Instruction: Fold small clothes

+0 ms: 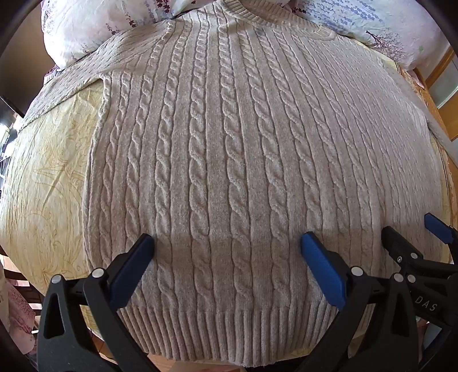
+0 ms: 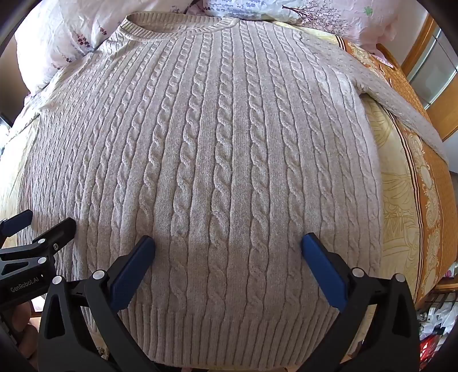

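Both grippers are hovering side by side over the ribbed hem of a beige cable-knit sweater, jaws spread wide and released, gripping nothing. From its own wrist view the left gripper is pointing up the middle of the garment, its blue-padded fingers sitting just above the knit near the hem. Likewise the right gripper is aiming along the cables from the hem end, and it is showing at the right edge of the left view, just beside its neighbour.

That sweater is lying flat and face up on the bed, spread over a pale yellow bedsheet, its round collar at the far end touching a floral pillow. One sleeve is stretching out toward the orange patterned border of the bedding, while the other sleeve is running off the opposite way.
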